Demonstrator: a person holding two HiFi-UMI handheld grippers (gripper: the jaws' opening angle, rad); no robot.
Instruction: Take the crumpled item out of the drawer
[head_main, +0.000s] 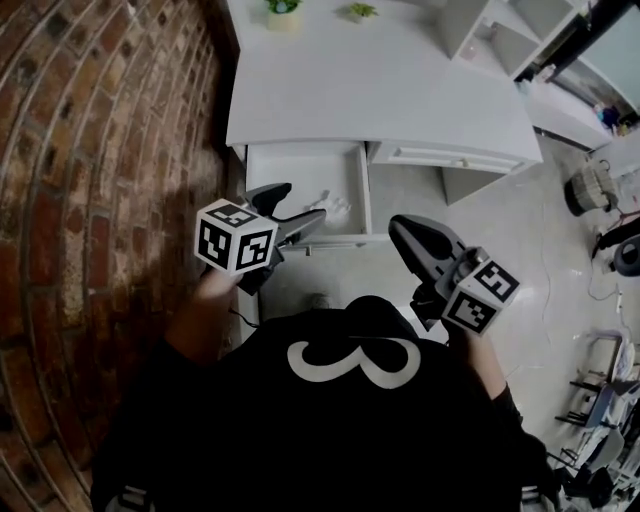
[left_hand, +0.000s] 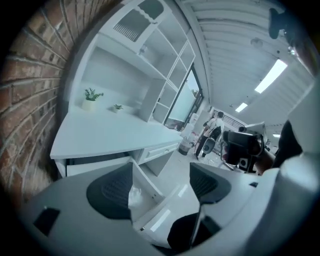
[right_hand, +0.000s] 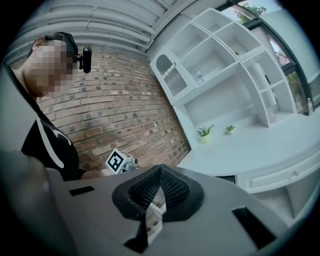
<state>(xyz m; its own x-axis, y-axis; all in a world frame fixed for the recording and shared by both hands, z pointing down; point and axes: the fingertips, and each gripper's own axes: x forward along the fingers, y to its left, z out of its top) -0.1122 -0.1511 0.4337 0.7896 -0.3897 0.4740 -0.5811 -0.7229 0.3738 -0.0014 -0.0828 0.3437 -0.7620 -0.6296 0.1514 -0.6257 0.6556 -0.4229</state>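
Observation:
The white desk's (head_main: 370, 90) left drawer (head_main: 295, 175) stands pulled out. A crumpled white item (head_main: 336, 206) lies in its front right corner. My left gripper (head_main: 303, 203) hovers open over the drawer's front, its fingertips just left of the item and nothing between them. In the left gripper view the crumpled item (left_hand: 135, 196) shows inside the drawer (left_hand: 145, 179), between the spread jaws of the left gripper (left_hand: 157, 187). My right gripper (head_main: 402, 230) is shut and empty, held right of the drawer above the floor. The right gripper (right_hand: 160, 175) points toward the brick wall in its own view.
A brick wall (head_main: 90, 150) runs along the left. Two small potted plants (head_main: 284, 10) stand at the desk's back. A second, closed drawer (head_main: 450, 158) lies to the right. White shelving (right_hand: 220, 55) rises above the desk. Equipment and people (left_hand: 212, 131) occupy the far room.

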